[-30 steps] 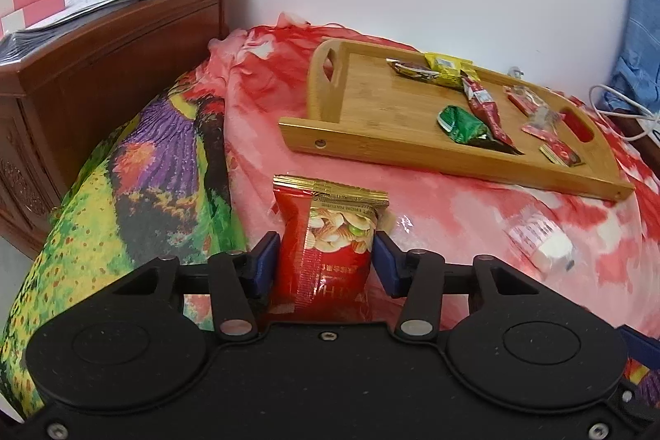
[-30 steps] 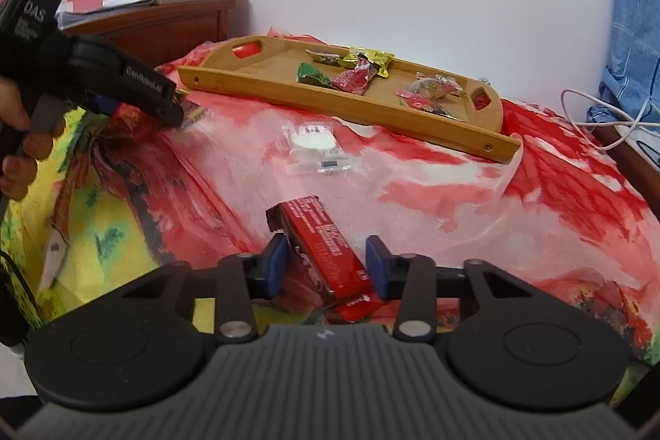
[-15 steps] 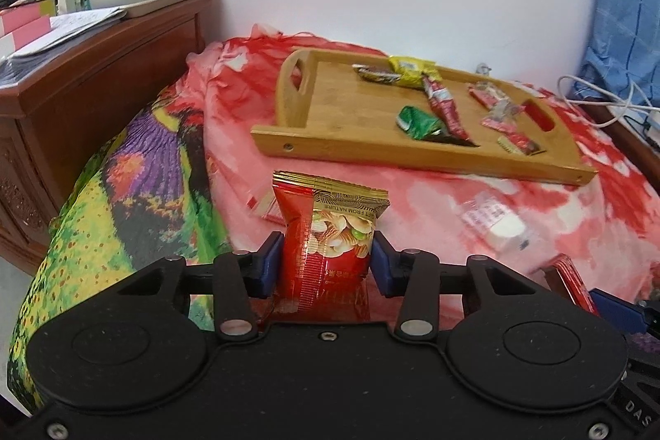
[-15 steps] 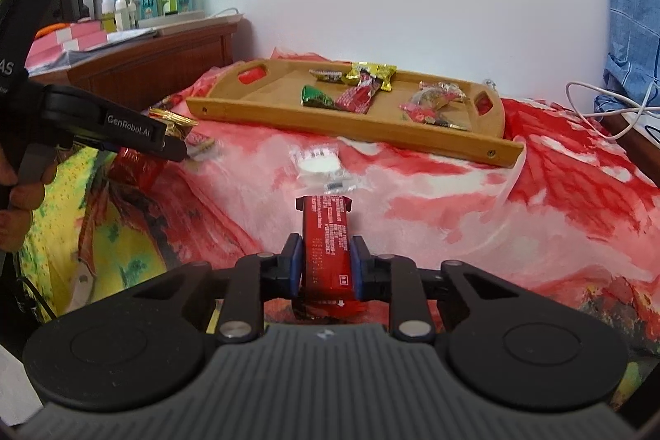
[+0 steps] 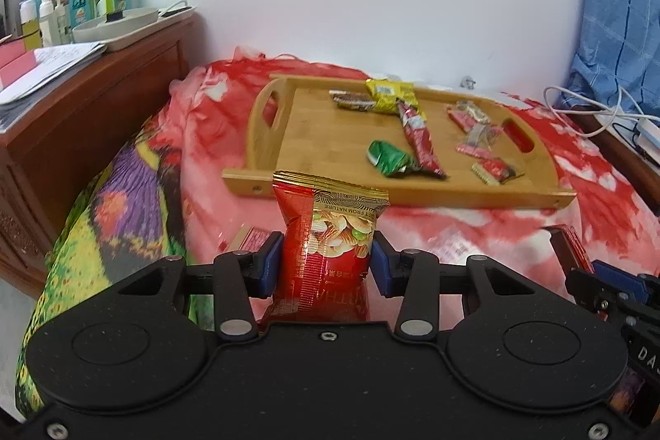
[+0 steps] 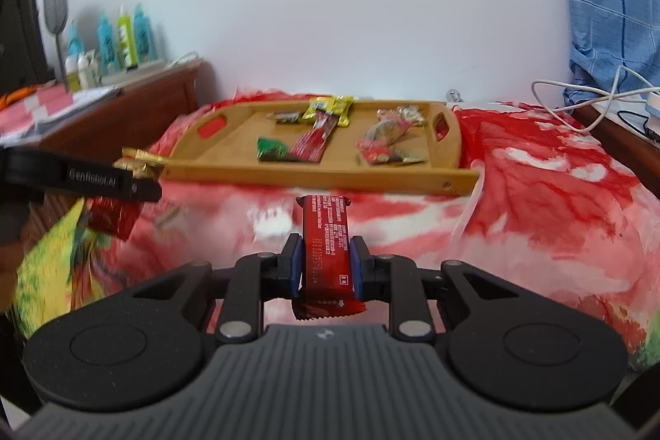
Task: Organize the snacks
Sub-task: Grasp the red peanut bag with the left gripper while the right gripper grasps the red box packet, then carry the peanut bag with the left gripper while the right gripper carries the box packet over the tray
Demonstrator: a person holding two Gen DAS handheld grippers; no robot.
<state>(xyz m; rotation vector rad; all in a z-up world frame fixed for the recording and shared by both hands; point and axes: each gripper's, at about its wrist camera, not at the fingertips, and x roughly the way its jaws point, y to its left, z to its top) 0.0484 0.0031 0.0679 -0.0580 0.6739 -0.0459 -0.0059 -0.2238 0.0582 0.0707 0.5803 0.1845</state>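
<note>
My left gripper (image 5: 326,262) is shut on a red and gold nut snack bag (image 5: 328,234), held upright above the bed. My right gripper (image 6: 325,262) is shut on a red snack bar (image 6: 326,240), lifted off the red bedspread. Ahead of both lies a wooden tray (image 5: 313,188) (image 6: 231,174) with several snack packets on it, among them a green one (image 5: 390,163) and a long red one (image 5: 418,135). In the right wrist view the left gripper (image 6: 136,188) with its bag shows at the left. A small red packet (image 5: 251,238) lies on the bed near the left fingers.
A wooden dresser (image 5: 82,102) with bottles and papers stands at the left of the bed. White cables (image 6: 585,97) and a blue cloth (image 5: 618,7) are at the right. A clear white-filled packet (image 6: 270,223) lies on the bedspread before the tray.
The right gripper closed on the red bar and lifted it off the bed. Both grippers rose and the tray now sits more centred ahead, with the nut bag still held.
</note>
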